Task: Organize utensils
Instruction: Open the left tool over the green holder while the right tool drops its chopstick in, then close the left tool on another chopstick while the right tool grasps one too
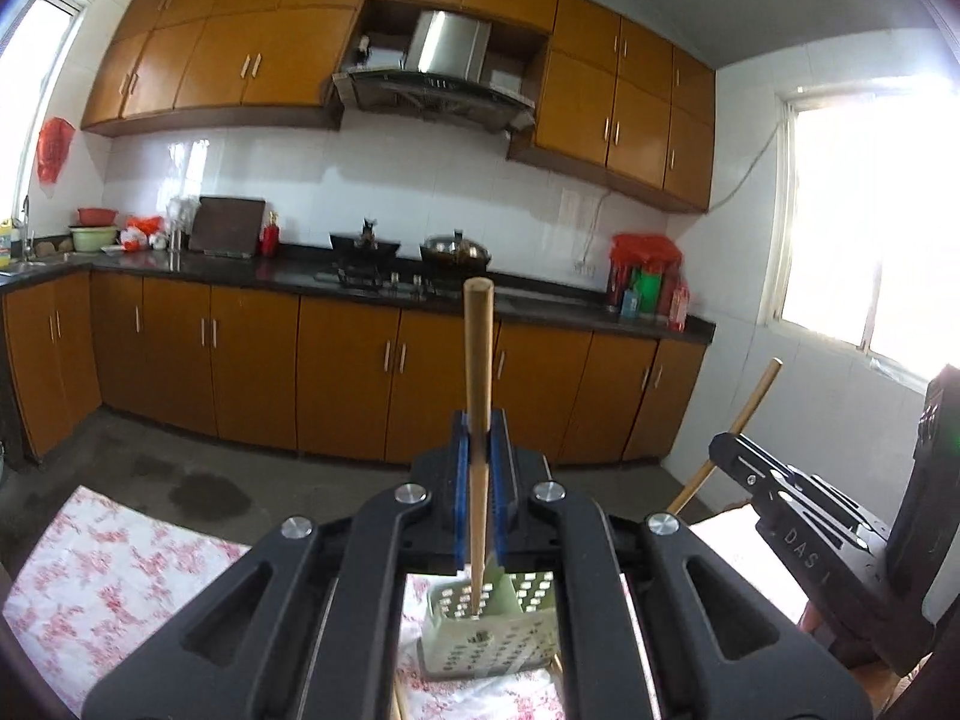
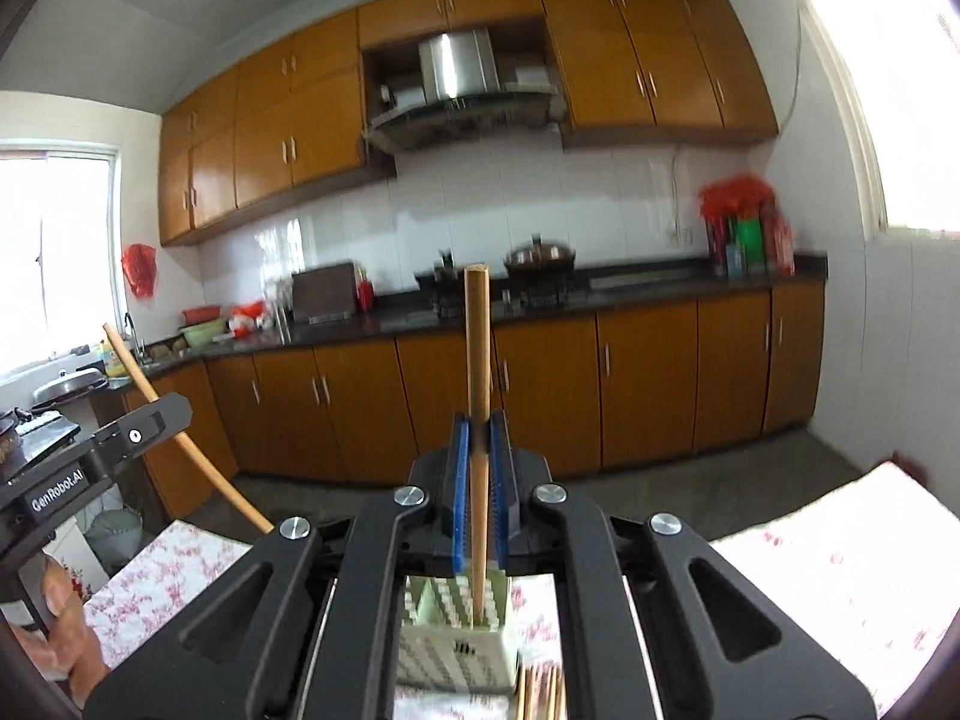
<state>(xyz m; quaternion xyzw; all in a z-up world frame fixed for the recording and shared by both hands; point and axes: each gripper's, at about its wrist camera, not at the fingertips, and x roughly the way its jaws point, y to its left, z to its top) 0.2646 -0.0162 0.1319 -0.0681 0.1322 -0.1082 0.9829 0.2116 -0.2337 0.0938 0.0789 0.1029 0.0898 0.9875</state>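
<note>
Orange kitchen cabinets point(image 1: 252, 348) fill the background as your left gripper point(image 1: 478, 468) clamps a wooden chopstick point(image 1: 478, 396) upright, thick end up, tip over the green holder point(image 1: 480, 630); your right gripper point(image 2: 478, 468) pinches its own chopstick point(image 2: 478, 390) the same way.

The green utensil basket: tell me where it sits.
In both wrist views the green utensil basket sits low at centre on the floral tablecloth, below the clamped chopsticks.
</note>
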